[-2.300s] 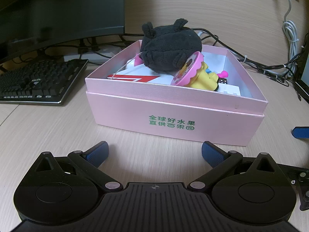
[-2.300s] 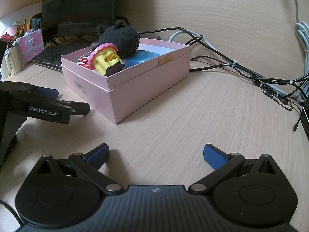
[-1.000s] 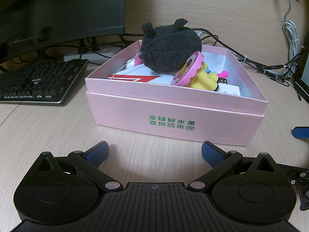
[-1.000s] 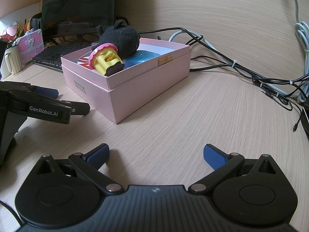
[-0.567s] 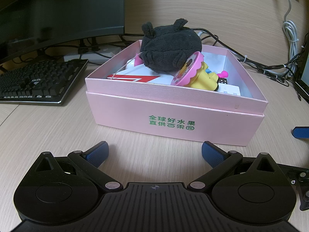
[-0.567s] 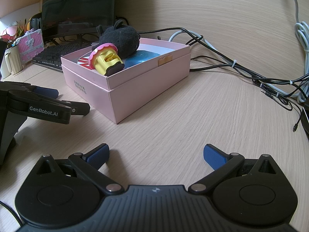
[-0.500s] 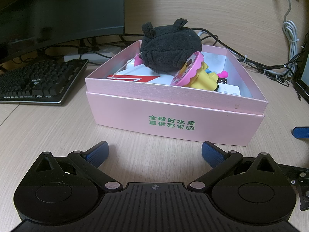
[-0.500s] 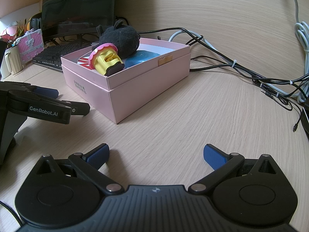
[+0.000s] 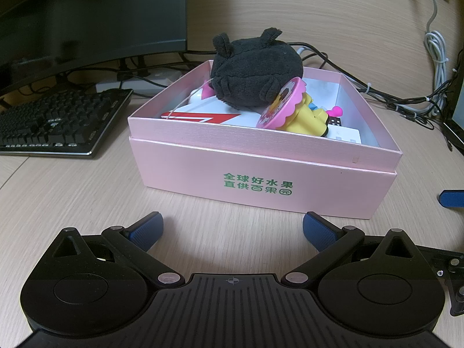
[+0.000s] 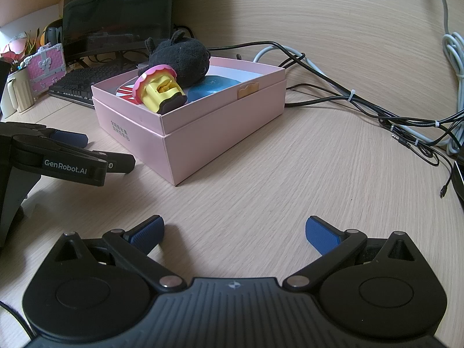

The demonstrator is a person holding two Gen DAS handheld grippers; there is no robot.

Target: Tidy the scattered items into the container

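A pink box [image 9: 261, 185] with green print sits on the wooden desk, straight ahead in the left wrist view and to the left [image 10: 203, 133] in the right wrist view. Inside lie a black plush toy [image 9: 255, 69] [image 10: 179, 58], a yellow toy with a pink frilled disc [image 9: 293, 110] [image 10: 159, 90], a red and white item [image 9: 200, 116] and a blue item [image 10: 214, 85]. My left gripper [image 9: 232, 229] rests open on the desk in front of the box, nothing between its fingers. My right gripper [image 10: 235, 230] is open too, empty, to the right of the box.
A black keyboard [image 9: 55, 119] and a dark monitor [image 9: 87, 14] stand to the left behind the box. Several cables [image 10: 377, 110] run across the desk at the right. A pink chest [image 10: 46, 69] and a cream mug [image 10: 17, 92] stand at the far left.
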